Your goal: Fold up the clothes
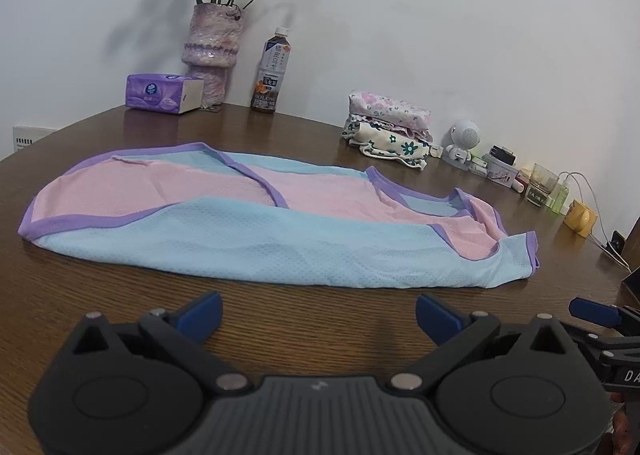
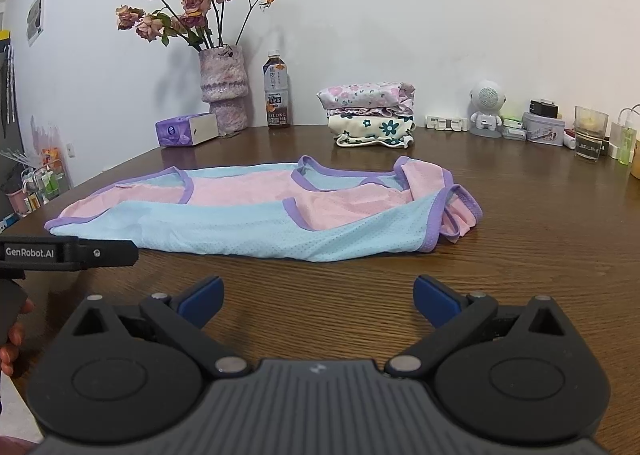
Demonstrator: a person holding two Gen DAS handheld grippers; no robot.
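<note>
Pink-and-blue garment flat on table, just beyond both spread, empty hand-held grippers.

Pink and blue garment with purple trim, brown table

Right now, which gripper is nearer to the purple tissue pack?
Left. The left gripper stands toward the garment's left end, nearer the tissue pack. The right gripper sits further right, jaws open.

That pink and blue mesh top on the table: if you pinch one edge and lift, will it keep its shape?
Probably not. The mesh top lies limp and wrinkled, so it would likely drape. Thin, perforated fabric suggests it is light. It may slide easily on the smooth wooden table.
</note>
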